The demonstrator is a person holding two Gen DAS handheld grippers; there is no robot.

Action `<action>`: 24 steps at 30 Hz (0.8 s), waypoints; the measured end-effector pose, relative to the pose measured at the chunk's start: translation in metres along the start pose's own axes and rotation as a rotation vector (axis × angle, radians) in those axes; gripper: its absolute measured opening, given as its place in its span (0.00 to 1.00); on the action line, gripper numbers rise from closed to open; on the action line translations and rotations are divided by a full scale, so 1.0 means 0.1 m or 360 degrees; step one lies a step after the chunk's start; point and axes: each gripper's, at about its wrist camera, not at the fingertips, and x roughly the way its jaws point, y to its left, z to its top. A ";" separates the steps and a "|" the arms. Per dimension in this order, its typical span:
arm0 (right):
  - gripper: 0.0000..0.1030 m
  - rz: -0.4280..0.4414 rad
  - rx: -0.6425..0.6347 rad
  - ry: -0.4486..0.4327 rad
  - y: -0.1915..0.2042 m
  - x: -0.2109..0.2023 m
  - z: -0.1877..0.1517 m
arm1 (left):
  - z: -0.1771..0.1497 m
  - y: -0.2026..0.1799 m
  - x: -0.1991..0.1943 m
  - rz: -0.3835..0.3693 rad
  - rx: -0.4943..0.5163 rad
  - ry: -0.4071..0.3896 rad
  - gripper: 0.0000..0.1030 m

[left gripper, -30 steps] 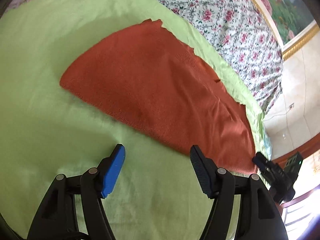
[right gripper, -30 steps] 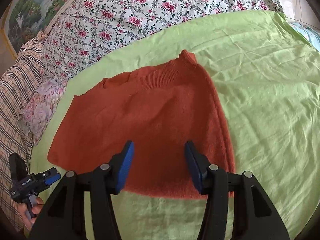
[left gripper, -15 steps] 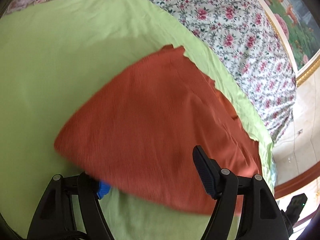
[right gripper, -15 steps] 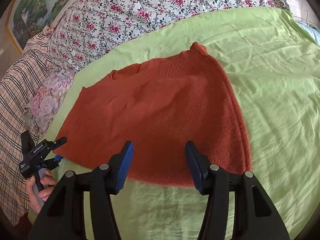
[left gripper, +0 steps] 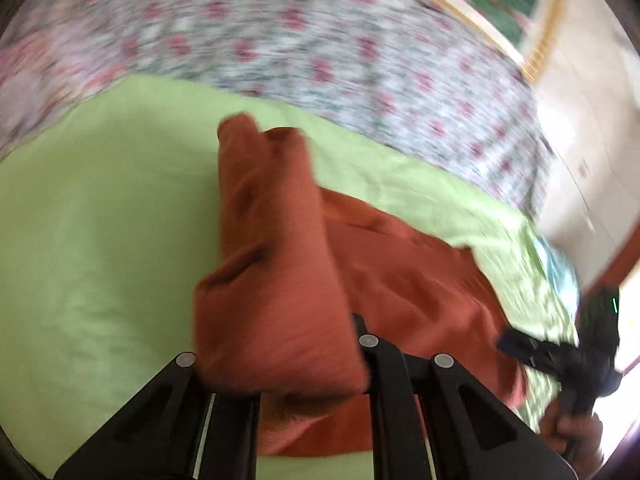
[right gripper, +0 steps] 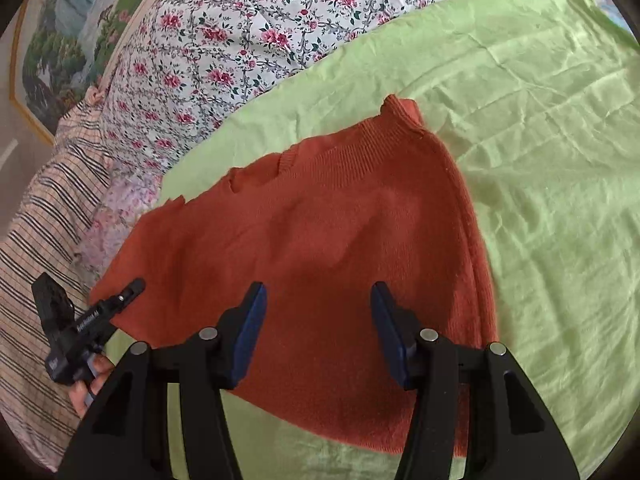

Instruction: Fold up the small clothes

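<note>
An orange knit garment (right gripper: 320,240) lies on a green sheet (right gripper: 540,140). In the right wrist view it spreads flat, ribbed band at the far edge. My right gripper (right gripper: 316,332) is open just above its near edge. My left gripper (right gripper: 132,286) shows at the garment's left corner. In the blurred left wrist view, my left gripper (left gripper: 276,360) is shut on a bunched fold of the garment (left gripper: 272,280) and holds it lifted; the fabric hides the fingertips. The right gripper (left gripper: 520,348) shows at the right edge there.
A floral quilt (right gripper: 240,32) lies beyond the green sheet. A striped plaid cloth (right gripper: 44,220) lies at the left. A framed landscape picture (right gripper: 60,40) hangs behind the bed. Tiled floor (left gripper: 592,128) shows past the bed's edge in the left wrist view.
My left gripper moved onto the garment's edge, closed on it and lifted a fold. My right gripper came nearer over the garment's near edge and stayed open.
</note>
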 end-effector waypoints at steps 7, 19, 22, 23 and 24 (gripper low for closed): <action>0.57 0.0188 0.0066 0.0125 0.01 0.20 0.21 | -0.46 -0.66 0.45 0.0085 0.0337 0.0182 0.10; 0.63 0.0307 -0.0068 0.0426 0.61 1.35 0.57 | -0.50 -0.72 0.43 0.0113 0.0458 0.0152 0.10; 0.18 0.0264 -0.0155 0.0459 0.74 1.50 0.60 | -0.45 -0.79 0.33 0.0084 0.0474 0.0144 0.10; 0.15 0.0263 -0.0178 0.0432 0.78 1.46 0.62 | -0.41 -0.84 0.28 0.0061 0.0483 0.0133 0.10; 0.14 0.0298 -0.0189 0.0396 0.80 1.37 0.66 | -0.38 -0.92 0.22 0.0021 0.0498 0.0111 0.10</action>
